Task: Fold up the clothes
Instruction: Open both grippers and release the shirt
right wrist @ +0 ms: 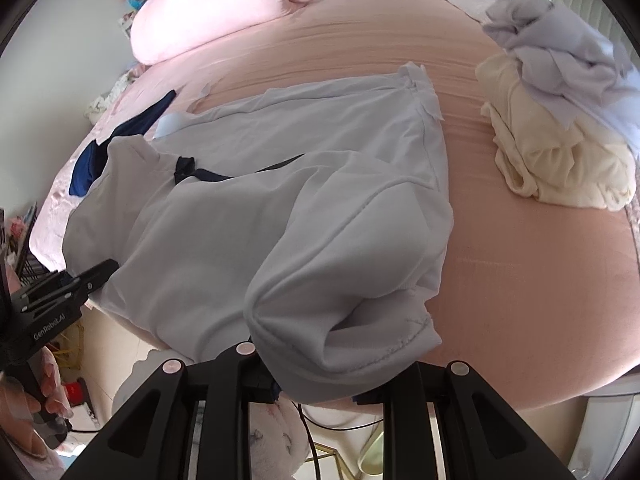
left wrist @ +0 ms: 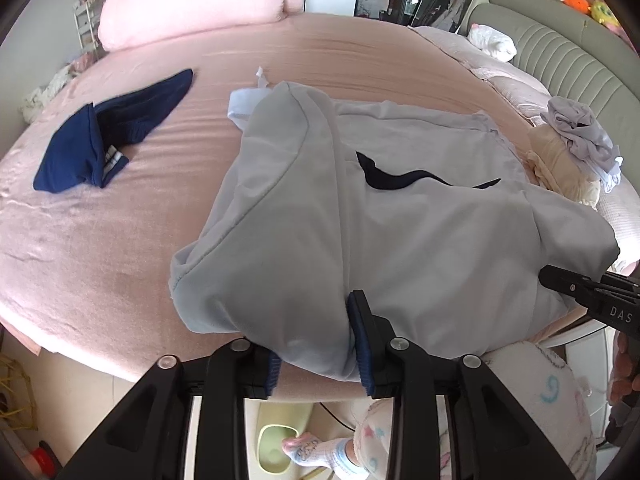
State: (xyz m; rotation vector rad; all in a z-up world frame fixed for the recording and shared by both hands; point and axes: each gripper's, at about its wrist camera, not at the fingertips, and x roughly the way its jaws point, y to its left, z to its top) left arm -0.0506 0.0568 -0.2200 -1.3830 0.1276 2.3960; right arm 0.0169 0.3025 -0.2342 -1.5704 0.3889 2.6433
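The left gripper [left wrist: 316, 354] held a bunched fold of the pale grey garment [left wrist: 400, 216] between its blue-padded fingers [left wrist: 362, 344], at the near edge of the pink bed [left wrist: 100, 248]. The cloth filled the gap between the pads. The right gripper [right wrist: 316, 388] also had the garment's near corner gathered between its fingers, but the fabric draped over the tips and hid the pads almost fully — so the grip could be judged only from the cloth pinched there.

Each camera showed the other gripper from the side: in the left wrist view the right one came in at the right border, its tip against the garment's edge; in the right wrist view the left one came in at the left border, with the person's hand [right wrist: 48, 392] around its handle. Only the left view showed the person's socked foot [left wrist: 308, 450] and a green slipper [left wrist: 276, 440] on the floor below. Both grippers pointed forward over the bed from its near edge, side by side.

The garment lay across the bed with its long axis running away from the grippers, and a dark trim [left wrist: 404, 178] crossed its middle. A navy garment [left wrist: 112, 136] lay apart to the left. A cream and lavender heap [right wrist: 560, 128] sat to the right.
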